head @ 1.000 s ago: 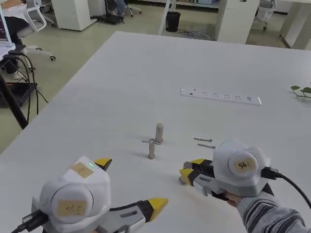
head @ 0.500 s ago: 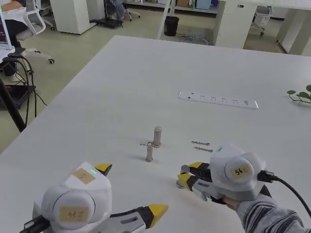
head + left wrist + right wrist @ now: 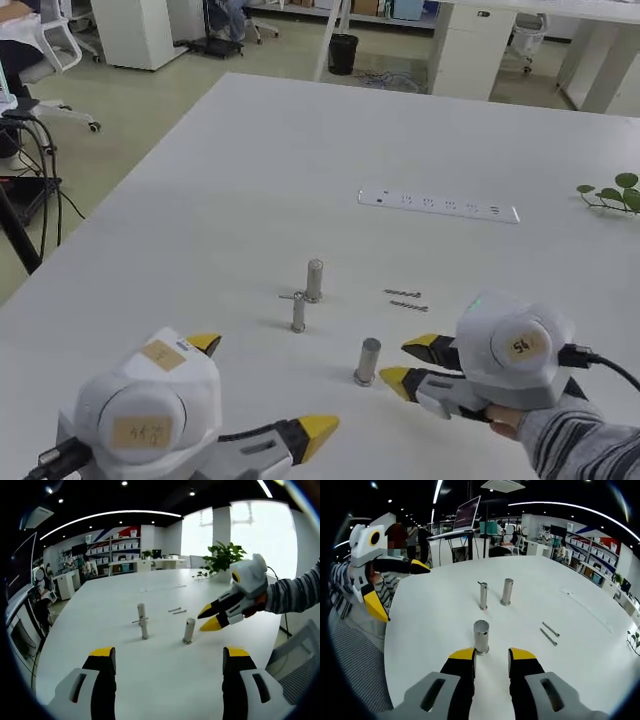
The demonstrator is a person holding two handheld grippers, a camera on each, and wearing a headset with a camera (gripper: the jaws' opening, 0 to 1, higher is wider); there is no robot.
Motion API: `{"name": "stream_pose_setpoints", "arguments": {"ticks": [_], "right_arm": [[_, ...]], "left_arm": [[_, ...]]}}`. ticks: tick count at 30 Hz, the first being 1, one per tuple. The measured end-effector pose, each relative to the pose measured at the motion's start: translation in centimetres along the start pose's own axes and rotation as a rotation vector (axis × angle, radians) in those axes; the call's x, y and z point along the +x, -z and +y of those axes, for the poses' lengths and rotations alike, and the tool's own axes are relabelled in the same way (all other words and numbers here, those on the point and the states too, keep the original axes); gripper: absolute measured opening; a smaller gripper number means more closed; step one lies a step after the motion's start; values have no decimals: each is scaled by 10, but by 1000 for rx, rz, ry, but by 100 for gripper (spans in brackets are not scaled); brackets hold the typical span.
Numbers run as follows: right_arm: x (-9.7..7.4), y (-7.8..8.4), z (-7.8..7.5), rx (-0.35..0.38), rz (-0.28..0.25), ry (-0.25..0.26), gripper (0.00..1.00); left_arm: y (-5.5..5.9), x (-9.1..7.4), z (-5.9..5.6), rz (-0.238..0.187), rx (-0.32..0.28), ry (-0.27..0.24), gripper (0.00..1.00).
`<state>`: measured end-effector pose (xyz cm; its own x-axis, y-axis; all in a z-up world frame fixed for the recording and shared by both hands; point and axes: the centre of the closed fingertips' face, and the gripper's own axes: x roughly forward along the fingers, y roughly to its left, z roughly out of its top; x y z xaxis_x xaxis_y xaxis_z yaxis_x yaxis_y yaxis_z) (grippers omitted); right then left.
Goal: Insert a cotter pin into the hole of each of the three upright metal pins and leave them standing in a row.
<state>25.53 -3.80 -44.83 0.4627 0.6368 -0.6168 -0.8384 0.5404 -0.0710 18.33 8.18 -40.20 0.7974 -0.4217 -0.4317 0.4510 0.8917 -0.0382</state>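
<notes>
Head view: your right gripper (image 3: 403, 362) is released, jaws a little apart and holding nothing. Its tips aim at the near pin (image 3: 368, 361), which stands upright just off them at 9 o'clock, no contact that I can see. Probably stood there so both claws are free for a cotter. Left gripper (image 3: 262, 386) hangs wide open and empty, 8 o'clock from that pin. Mid pin (image 3: 298, 312) has the fitted cotter (image 3: 288, 295) through its top. Far pin (image 3: 314, 281) is just beside it at 1 o'clock, hole bare as far as I can tell. Loose cotters (image 3: 403, 293) lie flat at 12 o'clock from your right gripper, near, path clear. Strip (image 3: 438, 206) is well beyond. Table (image 3: 250, 180) edges are far off, bare top all round. Near pin looks off the others' line.
</notes>
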Motion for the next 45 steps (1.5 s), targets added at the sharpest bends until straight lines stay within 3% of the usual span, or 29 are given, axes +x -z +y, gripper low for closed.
{"name": "stream_pose_setpoints", "arguments": {"ticks": [4, 6, 13, 19, 21, 25, 28, 45], "right_arm": [[-4, 2, -16, -4, 27, -2, 21], [-4, 8, -23, -9, 70, -17, 22], [-3, 11, -50, -17, 145, -45, 22], [1, 6, -67, -83, 216, -69, 21], [5, 9, -75, -118, 262, -67, 21], [15, 10, -85, -159, 311, -82, 20], [22, 10, -90, -156, 322, -88, 19], [55, 18, -111, -149, 402, -144, 11]], "left_arm": [[-1, 1, -1, 6, 2, 5, 87], [-1, 2, -2, 7, 4, 10, 88], [0, 4, -3, 18, 1, 19, 90], [2, 7, -2, 36, 21, 21, 93], [3, 9, -1, 38, 15, 22, 94], [-1, 12, -2, 17, 10, 27, 97], [-2, 14, 0, 19, 39, 21, 99], [-5, 22, 7, 12, 25, 20, 96]]}}
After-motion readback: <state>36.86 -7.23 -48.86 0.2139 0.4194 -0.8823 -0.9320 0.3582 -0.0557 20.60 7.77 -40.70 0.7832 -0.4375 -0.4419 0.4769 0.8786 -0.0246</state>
